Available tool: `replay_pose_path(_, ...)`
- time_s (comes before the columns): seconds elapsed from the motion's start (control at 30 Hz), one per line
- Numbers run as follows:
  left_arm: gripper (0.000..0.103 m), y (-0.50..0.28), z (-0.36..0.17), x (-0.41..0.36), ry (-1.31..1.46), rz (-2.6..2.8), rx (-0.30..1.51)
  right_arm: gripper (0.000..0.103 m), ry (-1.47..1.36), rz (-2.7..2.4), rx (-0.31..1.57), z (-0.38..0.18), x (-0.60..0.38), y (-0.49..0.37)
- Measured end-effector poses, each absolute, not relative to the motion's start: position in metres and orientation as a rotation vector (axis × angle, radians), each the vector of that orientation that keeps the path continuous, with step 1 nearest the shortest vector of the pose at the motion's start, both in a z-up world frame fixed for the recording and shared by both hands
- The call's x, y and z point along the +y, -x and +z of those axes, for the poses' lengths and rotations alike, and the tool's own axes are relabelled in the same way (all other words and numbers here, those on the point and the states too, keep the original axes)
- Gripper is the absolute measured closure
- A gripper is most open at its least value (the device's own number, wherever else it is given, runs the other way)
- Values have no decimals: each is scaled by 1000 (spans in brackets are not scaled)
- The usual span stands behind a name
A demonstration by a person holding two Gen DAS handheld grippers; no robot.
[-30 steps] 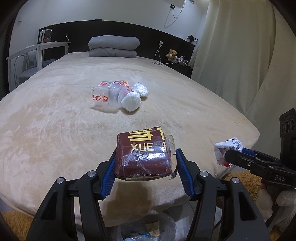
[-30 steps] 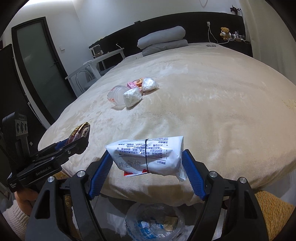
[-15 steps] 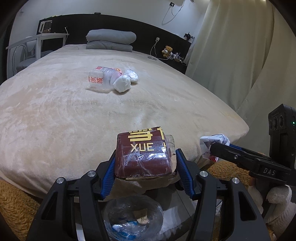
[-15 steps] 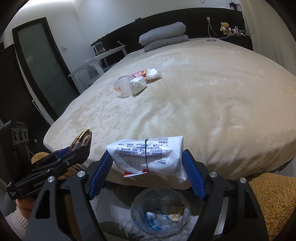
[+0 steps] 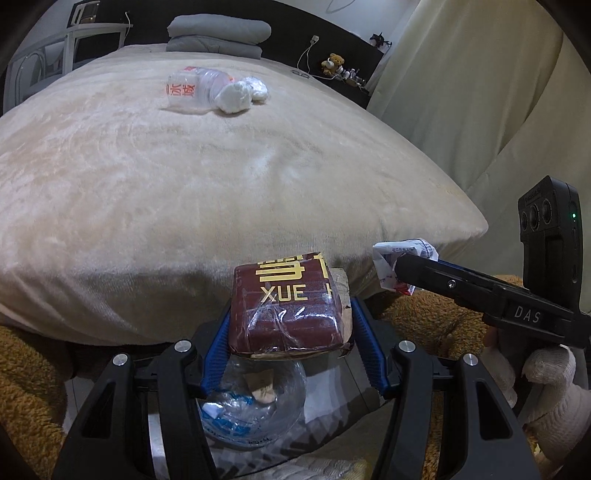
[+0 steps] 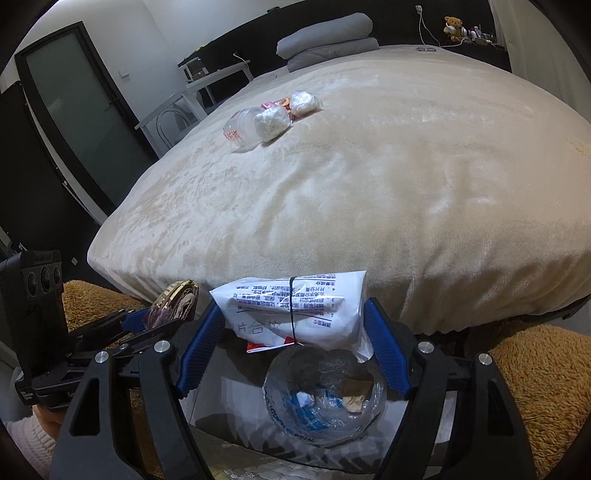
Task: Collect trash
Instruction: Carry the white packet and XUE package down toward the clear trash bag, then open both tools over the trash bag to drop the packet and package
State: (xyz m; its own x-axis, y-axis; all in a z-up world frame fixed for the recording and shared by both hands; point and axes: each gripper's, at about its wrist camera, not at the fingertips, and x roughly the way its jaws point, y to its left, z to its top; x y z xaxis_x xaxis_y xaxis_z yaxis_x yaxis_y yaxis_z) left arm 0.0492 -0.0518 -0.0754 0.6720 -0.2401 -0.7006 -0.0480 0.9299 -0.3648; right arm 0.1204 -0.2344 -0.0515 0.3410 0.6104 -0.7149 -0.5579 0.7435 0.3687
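Note:
My left gripper point(image 5: 290, 321) is shut on a dark red box point(image 5: 284, 306) with gold letters, wrapped in clear film. It hangs over a bin lined with a clear bag point(image 5: 255, 402) on the floor at the foot of the bed. My right gripper point(image 6: 295, 325) is shut on a white printed packet point(image 6: 295, 310) tied with a black band, above the same lined bin point(image 6: 325, 398). Far up the bed lie a clear plastic bottle point(image 5: 188, 90) and crumpled white wads point(image 5: 234, 98), also seen in the right wrist view as the bottle point(image 6: 242, 127) and wads point(image 6: 273, 122).
The beige bed point(image 5: 184, 177) fills the view ahead, with grey pillows point(image 5: 218, 33) at its head. A shaggy brown rug point(image 6: 535, 369) lies around the bin. A curtain point(image 5: 461, 92) hangs at the right, and a dark door point(image 6: 81, 110) stands at the left.
Both grippers have sunk toward the floor with their loads and tipped down, so the bed's foot edge and the lined bin have come into view beneath them. Both grips are unchanged.

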Motion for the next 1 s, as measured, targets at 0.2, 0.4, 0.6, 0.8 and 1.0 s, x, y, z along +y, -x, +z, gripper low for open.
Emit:
replay_pose_path(0.2, 44, -53, -97, -52, 406, -109, 916, 27, -60, 766, 1036, -67, -229, -123)
replay_pose_path(0.4, 44, -59, -120, -48, 449, -99, 1013, 27, -70, 757, 1146, -87, -222, -131)
replay_pose_path(0.6, 44, -65, -147, -42, 513, -98, 1132, 27, -67, 732, 1275, -113, -215, -138)
replay_pose_path(0.8, 44, -67, -167, -38, 551, -85, 1209, 27, -71, 704, 1387, -136, -209, -145)
replay_pose_path(1.0, 44, -70, -187, -33, 618, -72, 1297, 27, -73, 666, 1497, -159, -207, -149)
